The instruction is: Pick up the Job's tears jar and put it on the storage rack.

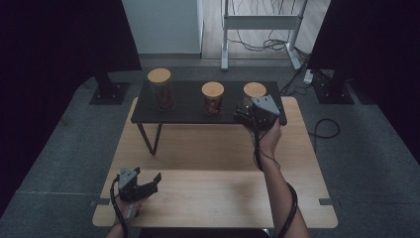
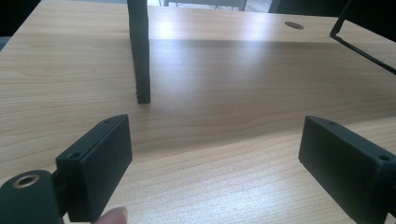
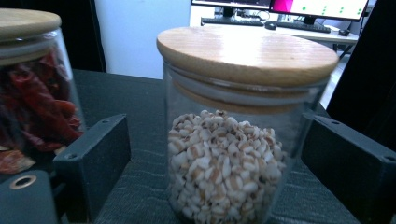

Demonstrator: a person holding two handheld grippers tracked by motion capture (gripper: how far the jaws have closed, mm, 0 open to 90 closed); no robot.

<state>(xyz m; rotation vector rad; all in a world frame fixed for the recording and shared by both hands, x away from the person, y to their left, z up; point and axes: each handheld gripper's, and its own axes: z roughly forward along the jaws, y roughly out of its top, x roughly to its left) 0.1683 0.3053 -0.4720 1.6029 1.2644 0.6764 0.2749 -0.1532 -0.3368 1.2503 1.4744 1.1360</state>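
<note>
Right gripper (image 1: 246, 115) held up at the right end of the black shelf (image 1: 188, 111), jaws parted and standing on either side of the grain jar (image 3: 233, 140) without pressing on it. Seen from the right gripper view: clear gap between each black jaw and the glass wall, jar between them. Grain jar upright on the dark shelf top, wooden lid (image 3: 245, 51) seated flat, pale puffed grains filling the lower half. In the high view, partly hidden behind the gripper body and its grey plate, only the round lid showing at the shelf's right end.

Just beside it, toward the middle of the shelf, a second jar (image 1: 212, 98) holding red dried chillies, also lidded in wood. Farther left, well apart, a taller jar (image 1: 161, 89) with dark reddish contents, hard to make out in the dim high view, possibly dried fruit.

Left gripper (image 1: 143, 182) low over the near left part of the desk (image 1: 213, 193), jaws wide apart and empty, pointing across the wood toward one black shelf leg (image 2: 140, 51). Fingertip (image 2: 112, 217) visible at the bottom edge of the left gripper view.
</note>
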